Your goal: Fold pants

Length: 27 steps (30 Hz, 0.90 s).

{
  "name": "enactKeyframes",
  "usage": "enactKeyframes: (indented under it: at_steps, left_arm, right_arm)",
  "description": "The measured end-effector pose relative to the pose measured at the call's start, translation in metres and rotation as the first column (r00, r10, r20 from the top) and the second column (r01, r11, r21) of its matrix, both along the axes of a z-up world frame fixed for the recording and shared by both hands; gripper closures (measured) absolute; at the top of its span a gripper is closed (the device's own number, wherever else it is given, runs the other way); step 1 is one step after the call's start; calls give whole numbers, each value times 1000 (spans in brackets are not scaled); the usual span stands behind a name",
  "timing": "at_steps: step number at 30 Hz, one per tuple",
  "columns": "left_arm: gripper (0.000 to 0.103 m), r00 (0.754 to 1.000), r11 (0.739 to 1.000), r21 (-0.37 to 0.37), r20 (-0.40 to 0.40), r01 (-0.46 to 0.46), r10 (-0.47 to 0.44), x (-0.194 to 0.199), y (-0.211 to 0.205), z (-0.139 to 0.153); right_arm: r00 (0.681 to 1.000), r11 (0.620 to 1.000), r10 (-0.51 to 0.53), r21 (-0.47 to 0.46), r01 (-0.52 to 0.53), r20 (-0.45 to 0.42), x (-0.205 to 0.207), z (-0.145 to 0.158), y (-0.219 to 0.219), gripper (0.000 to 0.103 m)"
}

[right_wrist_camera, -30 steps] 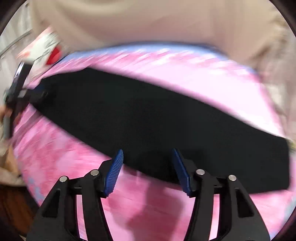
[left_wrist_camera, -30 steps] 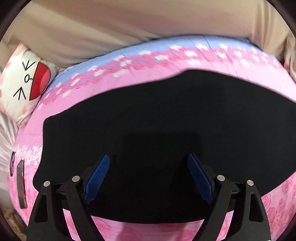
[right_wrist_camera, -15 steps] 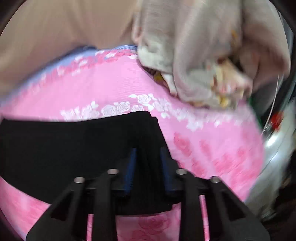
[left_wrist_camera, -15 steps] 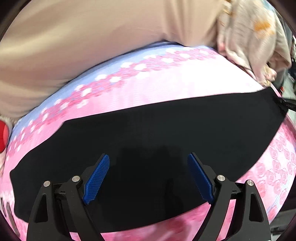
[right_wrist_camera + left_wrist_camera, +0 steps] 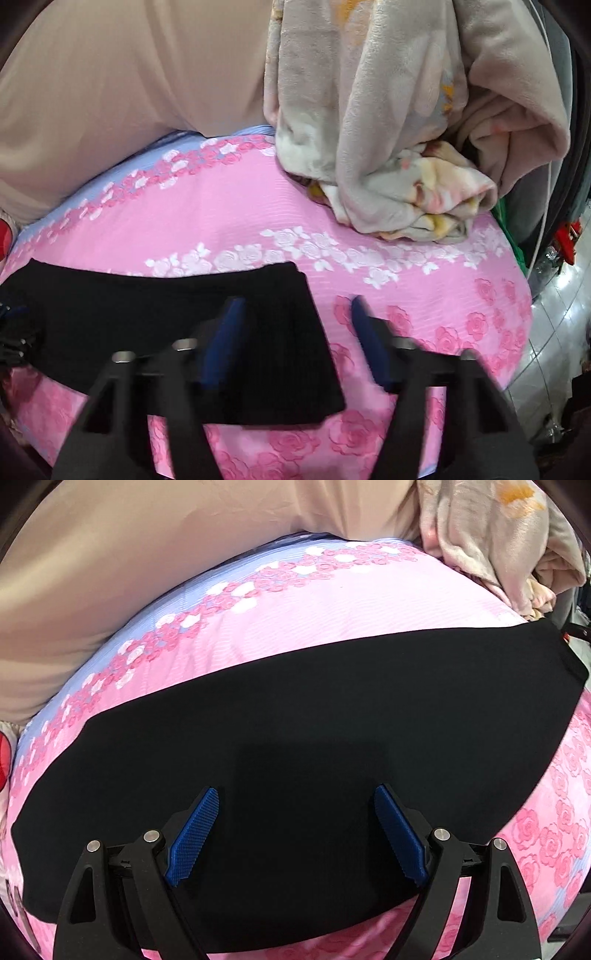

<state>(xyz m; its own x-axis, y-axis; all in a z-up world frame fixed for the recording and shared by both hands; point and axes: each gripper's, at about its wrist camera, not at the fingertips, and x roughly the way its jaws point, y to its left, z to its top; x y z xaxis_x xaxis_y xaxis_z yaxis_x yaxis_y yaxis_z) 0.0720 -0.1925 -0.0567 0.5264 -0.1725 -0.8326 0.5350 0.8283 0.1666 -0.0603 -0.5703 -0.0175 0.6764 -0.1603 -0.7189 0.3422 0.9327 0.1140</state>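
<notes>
Two claws frame what we see, and one long strip of black pants lies flat across the pink rose-printed bedspread. In the left wrist view the pants run as a broad dark band from the lower left edge of the frame up to the right edge. The left gripper sits at the bottom centre, over the band's lower middle. Its blue pads stand wide apart with only flat black cloth showing between them, and we see nothing pinched.

In the right wrist view we find one end of the pants filling the lower left of the frame. Its straight end edge slants down from the centre toward the lower middle. The right gripper sits at the bottom centre, straddling that edge: the left pad is over the black cloth, the right pad over bare pink bedspread just beside the hem. Its jaws have just been opening and now stand apart, with the corner of the pants between them but not pressed. The fingers look blurred, so whether a pad tip grazes the fabric we cannot tell.

A crumpled beige fleece blanket is heaped in the upper right of the right wrist view, well apart from the pants. A smooth tan sheet fills the upper left of both views beyond the bedspread.
</notes>
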Motion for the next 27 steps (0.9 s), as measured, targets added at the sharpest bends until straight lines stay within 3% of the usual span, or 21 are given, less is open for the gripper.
enactKeyframes:
  at_steps: [3,4,5,6,8,10,13,14,15,16,17,19,20,21,22,23,24,25,27]
  left_arm:
    - [19,1000,1000,17,25,13,-14,-5,-8,-1]
    - [19,999,1000,20,30,14,-15,-6,-10,-1]
    - [19,999,1000,20,32,18,-19,-7,-12,0]
    - [19,999,1000,19,29,23,-24,-8,-15,1]
    - [18,999,1000,8,20,30,-30,-9,-17,3]
    - [16,999,999,13,21,33,-34,-9,-22,-1]
    - [16,999,1000,4,30,29,-29,-9,-23,1]
    - [16,999,1000,-7,29,30,-30,-9,-22,4]
    - [16,999,999,-18,30,32,-32,-9,-22,6]
    - [16,999,999,-24,36,33,-32,-9,-21,9]
    - [16,998,999,-21,47,30,-29,-10,-22,10]
    - [16,997,1000,-14,67,24,-23,-12,-22,11]
    - [16,998,1000,-18,65,24,-23,-13,-22,11]
    - [16,998,1000,-22,60,22,-20,-13,-22,11]
    - [16,998,999,-28,53,20,-19,-13,-21,10]
    - [16,999,999,-28,51,20,-18,-14,-21,9]
    - [16,998,1000,-19,54,14,-13,-15,-20,8]
    - [16,998,1000,-14,60,13,-12,-17,-19,8]
    - [16,998,1000,-14,69,9,-8,-22,-15,12]
  right_arm:
    - [998,997,48,-51,-50,-29,28,-1,7,43]
    - [997,996,64,-52,-66,-45,37,-6,9,53]
    - [992,995,72,-61,-79,-101,55,-22,6,92]
    - [986,994,58,-83,-71,-156,65,-33,6,91]
    - [991,995,43,-82,-54,-128,68,-33,-2,91]
    - [995,1000,25,-6,-26,-99,67,-39,-15,86]
    - [998,999,-5,49,8,-70,54,-32,-14,69]
    - [999,999,-17,48,19,-50,44,-24,-10,57]
    - [999,999,-34,42,35,-25,31,-15,-5,30]
    - [998,998,-54,29,54,-12,20,-10,-2,20]
    - [997,997,-78,1,78,1,7,-5,6,19]
    - [997,997,-70,-21,71,31,-13,3,24,29]
    - [998,999,-29,-23,30,59,-23,6,39,48]
    - [999,1000,10,-26,-9,48,-24,5,50,59]
    - [999,998,38,-48,-38,6,-23,-4,60,62]
    - [996,996,49,-73,-54,-69,-19,-21,63,73]
    - [989,995,40,-89,-53,-142,-16,-38,60,74]
    - [996,998,43,-45,-47,-72,-26,-38,52,73]
    - [999,998,-23,52,26,-45,-37,-25,38,74]
